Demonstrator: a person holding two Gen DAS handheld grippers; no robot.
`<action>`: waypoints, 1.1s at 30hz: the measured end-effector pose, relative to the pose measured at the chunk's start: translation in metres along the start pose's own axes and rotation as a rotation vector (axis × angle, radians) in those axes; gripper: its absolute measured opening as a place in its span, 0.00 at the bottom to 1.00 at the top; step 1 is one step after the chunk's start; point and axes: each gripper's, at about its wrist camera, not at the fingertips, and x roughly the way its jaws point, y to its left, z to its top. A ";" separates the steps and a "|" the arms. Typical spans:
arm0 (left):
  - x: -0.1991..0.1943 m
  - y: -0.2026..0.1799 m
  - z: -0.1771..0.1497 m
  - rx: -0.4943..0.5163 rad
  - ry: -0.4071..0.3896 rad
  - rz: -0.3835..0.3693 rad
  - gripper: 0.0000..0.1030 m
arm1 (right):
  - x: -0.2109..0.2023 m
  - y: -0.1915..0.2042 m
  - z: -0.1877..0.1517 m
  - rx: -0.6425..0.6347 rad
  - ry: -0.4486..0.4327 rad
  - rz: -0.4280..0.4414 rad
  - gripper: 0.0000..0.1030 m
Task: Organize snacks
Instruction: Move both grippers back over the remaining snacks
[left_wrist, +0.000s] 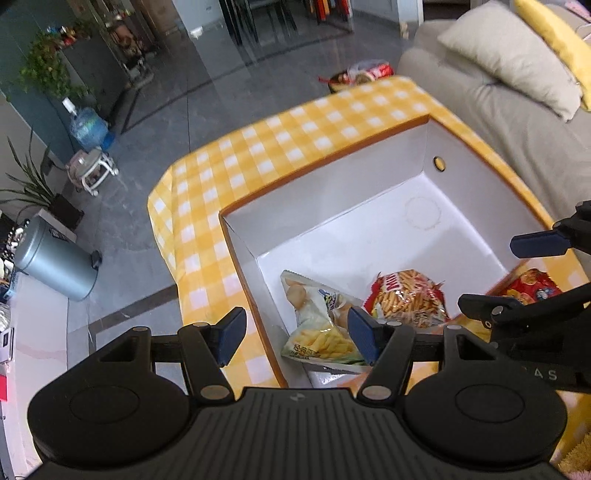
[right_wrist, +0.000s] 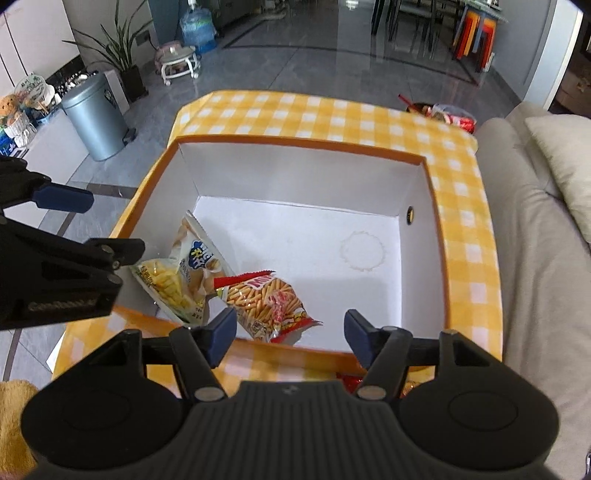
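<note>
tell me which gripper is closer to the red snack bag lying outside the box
Right. The right gripper hovers open almost directly over the red snack bag on the tablecloth by the box's near rim. The left gripper, also open, sits off by the box's other corner.

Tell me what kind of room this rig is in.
Likely a home living room: a beige sofa with cushions beside the checkered table, a potted plant, a pedal bin and a water jug on the tiled floor.
</note>
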 end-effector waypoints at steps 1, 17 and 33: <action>-0.005 -0.002 -0.003 0.000 -0.014 0.000 0.72 | -0.004 0.000 -0.004 -0.001 -0.009 -0.002 0.61; -0.059 -0.028 -0.070 -0.091 -0.114 -0.041 0.73 | -0.055 0.004 -0.086 -0.040 -0.137 -0.024 0.63; -0.052 -0.060 -0.137 -0.171 -0.017 -0.177 0.73 | -0.051 -0.016 -0.175 -0.042 -0.103 -0.004 0.63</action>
